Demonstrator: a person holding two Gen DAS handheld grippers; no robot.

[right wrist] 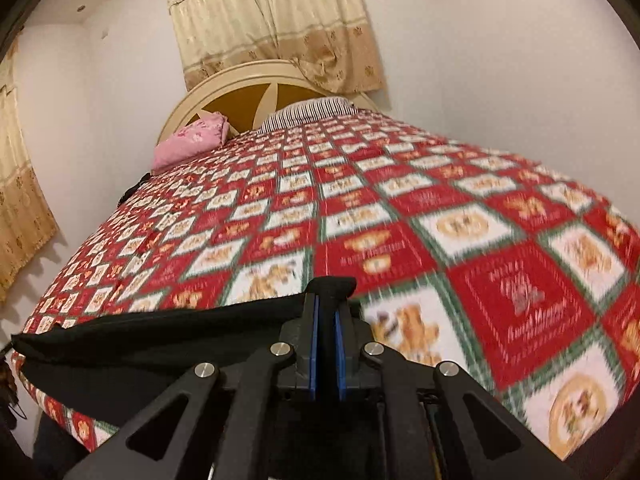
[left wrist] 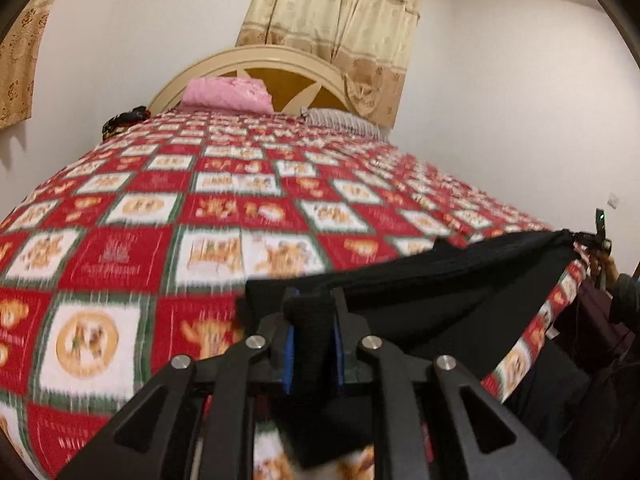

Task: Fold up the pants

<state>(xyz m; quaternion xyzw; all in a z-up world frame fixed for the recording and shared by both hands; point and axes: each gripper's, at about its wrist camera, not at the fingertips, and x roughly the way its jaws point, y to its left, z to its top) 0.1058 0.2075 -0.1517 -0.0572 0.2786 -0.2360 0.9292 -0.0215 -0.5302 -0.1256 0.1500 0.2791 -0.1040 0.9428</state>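
Black pants [left wrist: 460, 280] hang stretched in a taut band over the near edge of the bed, between my two grippers. In the left wrist view my left gripper [left wrist: 311, 300] is shut on one end, a thick fold of black cloth bunched between its blue pads [left wrist: 289, 344]. The band runs right to my right gripper [left wrist: 578, 238], which holds the other end. In the right wrist view my right gripper [right wrist: 327, 292] is shut on the pants [right wrist: 160, 332], which stretch away to the left. More black cloth hangs down below the band, over the bed's edge.
The bed carries a red, white and green checked blanket [left wrist: 200, 208]. A pink pillow [left wrist: 228, 94] and a striped pillow [left wrist: 344, 120] lie by the round headboard [left wrist: 280, 56]. A dark bundle [left wrist: 120, 120] lies at the far left edge. A person's hand [left wrist: 608, 268] is at right.
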